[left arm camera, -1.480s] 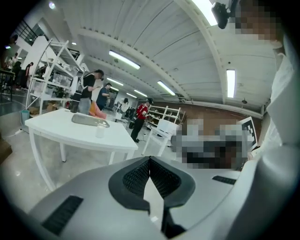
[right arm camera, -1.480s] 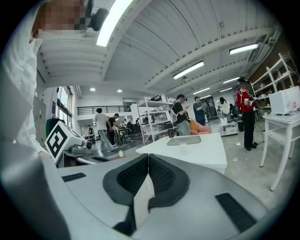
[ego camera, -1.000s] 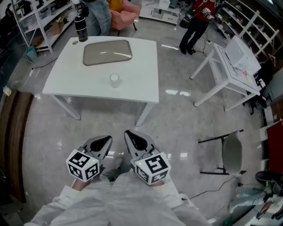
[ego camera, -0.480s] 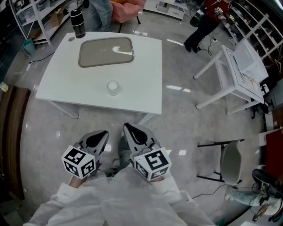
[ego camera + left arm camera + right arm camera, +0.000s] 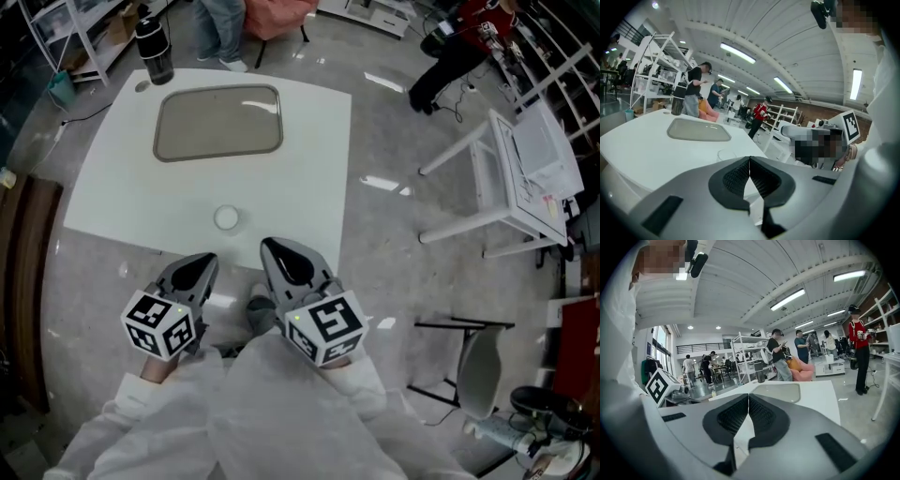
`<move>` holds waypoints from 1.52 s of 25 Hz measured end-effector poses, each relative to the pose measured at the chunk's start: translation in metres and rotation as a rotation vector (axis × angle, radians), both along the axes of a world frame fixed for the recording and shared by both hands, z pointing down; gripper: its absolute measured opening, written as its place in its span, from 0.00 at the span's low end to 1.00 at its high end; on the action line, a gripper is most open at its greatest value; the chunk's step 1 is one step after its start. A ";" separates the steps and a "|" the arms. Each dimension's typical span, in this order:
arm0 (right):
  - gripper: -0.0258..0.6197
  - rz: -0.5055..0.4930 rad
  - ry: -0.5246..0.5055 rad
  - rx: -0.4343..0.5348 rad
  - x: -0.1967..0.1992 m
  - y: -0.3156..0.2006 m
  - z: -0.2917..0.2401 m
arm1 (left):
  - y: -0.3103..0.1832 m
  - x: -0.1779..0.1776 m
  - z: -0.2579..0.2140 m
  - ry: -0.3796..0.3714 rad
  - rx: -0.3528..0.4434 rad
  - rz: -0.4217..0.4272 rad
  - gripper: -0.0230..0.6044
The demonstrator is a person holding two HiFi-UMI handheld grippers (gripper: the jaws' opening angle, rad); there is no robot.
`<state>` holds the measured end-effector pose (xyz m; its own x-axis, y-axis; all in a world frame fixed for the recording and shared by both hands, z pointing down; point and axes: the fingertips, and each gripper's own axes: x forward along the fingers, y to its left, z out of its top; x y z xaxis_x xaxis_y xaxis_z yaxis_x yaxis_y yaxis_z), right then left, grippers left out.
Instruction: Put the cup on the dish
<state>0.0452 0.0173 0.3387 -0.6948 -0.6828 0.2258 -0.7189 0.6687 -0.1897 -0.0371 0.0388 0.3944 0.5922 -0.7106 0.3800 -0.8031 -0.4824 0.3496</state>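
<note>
White surface (image 5: 309,159) spreads ahead of both claws over a glossy grey floor. The left claw (image 5: 204,263) has its jaws pressed together with nothing between them. The right claw (image 5: 272,251) is likewise closed and empty. Both hang short of the surface's near edge.

From the head view, the clear cup (image 5: 226,218) stands just ahead of the left claw and slightly to its right, nearly between the two claws. It stands apart from the dish (image 5: 218,122), which lies well beyond it. A black bottle (image 5: 153,52) stands past the dish's far left corner.

The left gripper view catches the cup (image 5: 727,154) only as a faint glassy rim just above the closed left claw (image 5: 749,162), with the dish (image 5: 698,130) and bottle (image 5: 677,104) behind. In the right gripper view the right claw (image 5: 748,399) hides the cup, and the dish (image 5: 777,392) shows over the jaws. Both gripper views show people standing by shelving, which the head view mostly cuts off.

The cup is upright, mouth up, its long axis vertical. The dish's long side runs across the claws' line.
</note>
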 end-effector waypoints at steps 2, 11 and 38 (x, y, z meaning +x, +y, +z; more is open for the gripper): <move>0.06 -0.028 0.005 0.002 -0.001 -0.018 0.001 | -0.019 -0.002 0.002 -0.017 -0.004 -0.026 0.05; 0.06 -0.105 0.025 -0.003 0.000 -0.076 0.010 | -0.074 -0.004 0.002 -0.058 0.032 -0.087 0.05; 0.06 -0.144 0.030 -0.039 -0.020 -0.064 0.019 | -0.072 0.003 0.002 -0.064 0.003 0.022 0.05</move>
